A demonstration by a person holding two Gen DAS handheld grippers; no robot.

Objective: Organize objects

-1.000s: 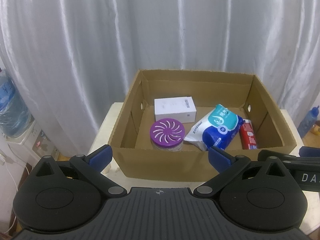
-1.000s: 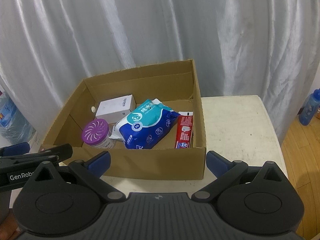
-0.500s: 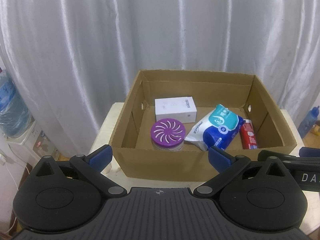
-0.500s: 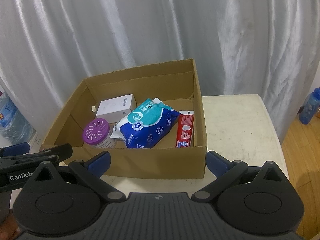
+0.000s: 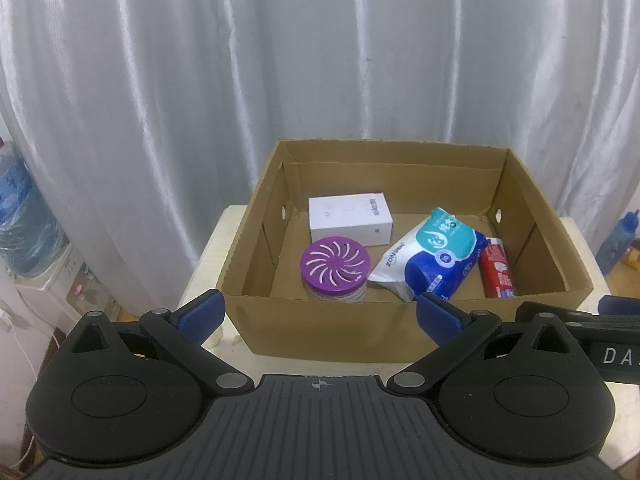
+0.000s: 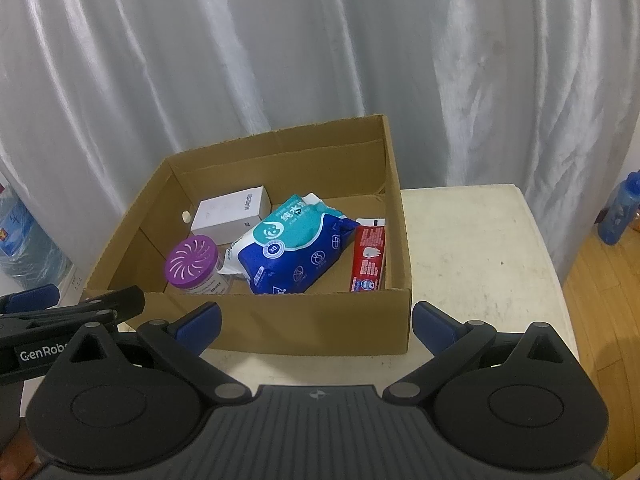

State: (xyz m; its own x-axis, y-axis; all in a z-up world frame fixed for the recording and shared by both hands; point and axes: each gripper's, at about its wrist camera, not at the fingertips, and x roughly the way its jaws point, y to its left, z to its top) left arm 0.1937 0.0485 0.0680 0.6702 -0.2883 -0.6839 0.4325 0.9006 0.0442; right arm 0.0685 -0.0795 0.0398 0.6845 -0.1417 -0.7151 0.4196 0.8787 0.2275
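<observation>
An open cardboard box (image 5: 328, 332) (image 6: 312, 332) stands on a white table. Inside lie a white carton (image 5: 350, 219) (image 6: 232, 216), a purple-lidded round container (image 5: 334, 268) (image 6: 194, 262), a blue and teal wipes pack (image 5: 436, 256) (image 6: 296, 248) and a red toothpaste box (image 5: 496, 270) (image 6: 369, 260). My left gripper (image 5: 320, 314) is open and empty, held in front of the box's near wall. My right gripper (image 6: 316, 322) is open and empty, also before the near wall, to the right of the left one.
The white table (image 6: 472, 248) extends to the right of the box. A white curtain (image 5: 320, 60) hangs behind. A large water bottle (image 5: 24, 216) stands at the left, and a blue bottle (image 6: 618, 216) on the wooden floor at the right.
</observation>
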